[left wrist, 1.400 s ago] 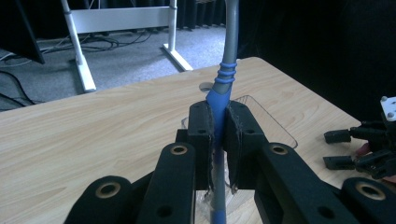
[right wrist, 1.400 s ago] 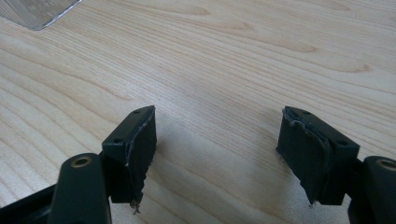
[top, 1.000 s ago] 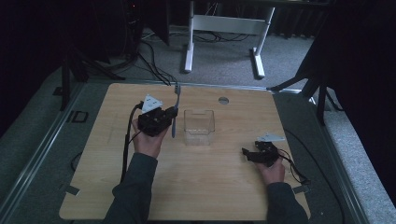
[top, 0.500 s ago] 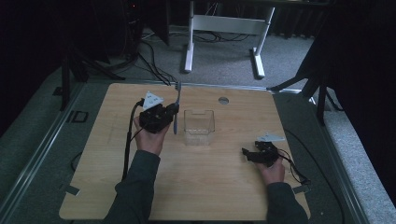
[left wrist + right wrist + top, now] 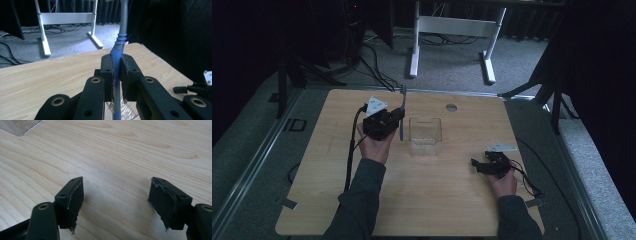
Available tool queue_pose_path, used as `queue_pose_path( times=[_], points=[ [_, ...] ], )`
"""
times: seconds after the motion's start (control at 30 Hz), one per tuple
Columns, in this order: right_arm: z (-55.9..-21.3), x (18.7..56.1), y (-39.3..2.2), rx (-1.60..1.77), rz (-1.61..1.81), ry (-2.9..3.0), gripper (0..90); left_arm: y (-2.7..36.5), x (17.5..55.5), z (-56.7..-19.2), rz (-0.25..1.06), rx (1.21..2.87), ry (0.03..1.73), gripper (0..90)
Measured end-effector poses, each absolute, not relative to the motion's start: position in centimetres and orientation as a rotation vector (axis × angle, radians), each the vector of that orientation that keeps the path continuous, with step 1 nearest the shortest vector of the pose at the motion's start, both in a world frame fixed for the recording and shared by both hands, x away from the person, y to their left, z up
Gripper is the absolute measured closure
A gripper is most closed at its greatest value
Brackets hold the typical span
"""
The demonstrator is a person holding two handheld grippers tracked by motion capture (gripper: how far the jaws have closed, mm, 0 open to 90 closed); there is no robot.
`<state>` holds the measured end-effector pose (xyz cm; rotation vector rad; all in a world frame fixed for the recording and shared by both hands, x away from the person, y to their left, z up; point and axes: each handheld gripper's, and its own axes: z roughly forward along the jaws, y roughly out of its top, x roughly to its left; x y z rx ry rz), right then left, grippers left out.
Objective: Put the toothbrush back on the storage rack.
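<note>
My left gripper [image 5: 399, 119] is shut on a long blue and grey handle [image 5: 402, 99], which stands upright just left of a clear plastic box [image 5: 425, 135] in the middle of the wooden table [image 5: 337, 200]. In the left gripper view the jaws [image 5: 117, 67] pinch the blue part of the handle [image 5: 121, 37]. Its grey shaft rises out of frame, so the top end is hidden. My right gripper [image 5: 475, 164] rests low on the table at the right, open and holding nothing. In its own view the gripper [image 5: 116, 192] has bare wood between its fingers.
A small round grey disc [image 5: 451, 107] sits near the table's far edge. A white desk frame [image 5: 451, 25] and cables lie on the carpet beyond. A corner of the clear box [image 5: 20, 125] shows far ahead of my right gripper. The right gripper [image 5: 193, 88] appears beside the left one's jaws.
</note>
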<state>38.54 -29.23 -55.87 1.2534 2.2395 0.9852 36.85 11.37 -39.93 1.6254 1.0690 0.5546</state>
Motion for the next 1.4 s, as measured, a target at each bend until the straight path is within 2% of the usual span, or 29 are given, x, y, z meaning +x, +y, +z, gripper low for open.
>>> queue_pose_path(
  times=[1.4],
  points=[
    [-55.9, 38.5, -29.2, 1.254, 0.988, 2.240, 27.6, 9.5, 38.3, -40.6, 0.549, 1.574, 1.016, 81.3]
  ],
)
